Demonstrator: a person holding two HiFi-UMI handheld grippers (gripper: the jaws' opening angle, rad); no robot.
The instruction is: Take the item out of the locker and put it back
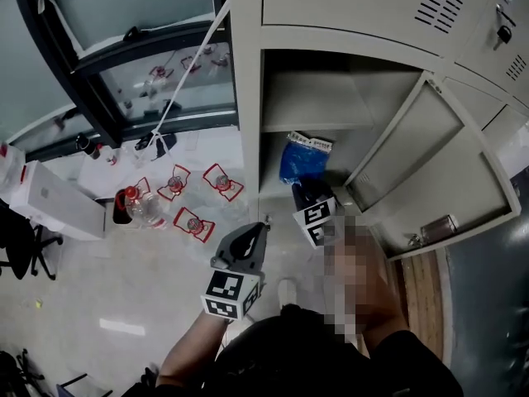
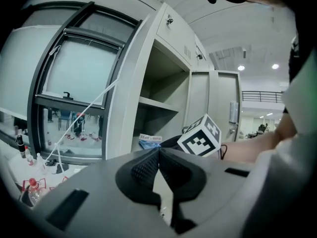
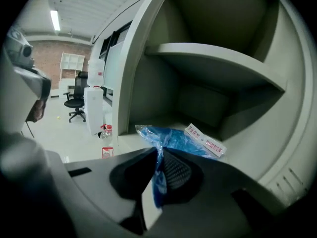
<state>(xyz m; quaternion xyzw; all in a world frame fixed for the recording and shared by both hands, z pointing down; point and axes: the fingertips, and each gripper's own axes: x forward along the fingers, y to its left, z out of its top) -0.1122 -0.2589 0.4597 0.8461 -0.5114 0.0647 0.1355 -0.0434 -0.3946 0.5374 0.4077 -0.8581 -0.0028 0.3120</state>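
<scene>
Right tongs (image 3: 159,151) pinching the near edge of the blue bag (image 3: 184,142). The rest of the bag lies directly ahead of them on the floor of the open locker (image 3: 247,160), its long axis running away and rightward to its white label (image 3: 205,139). Left tongs (image 2: 158,150) pressed together on nothing, outside the locker and farther from the bag. A straight pull back along that axis should draw the bag out.
</scene>
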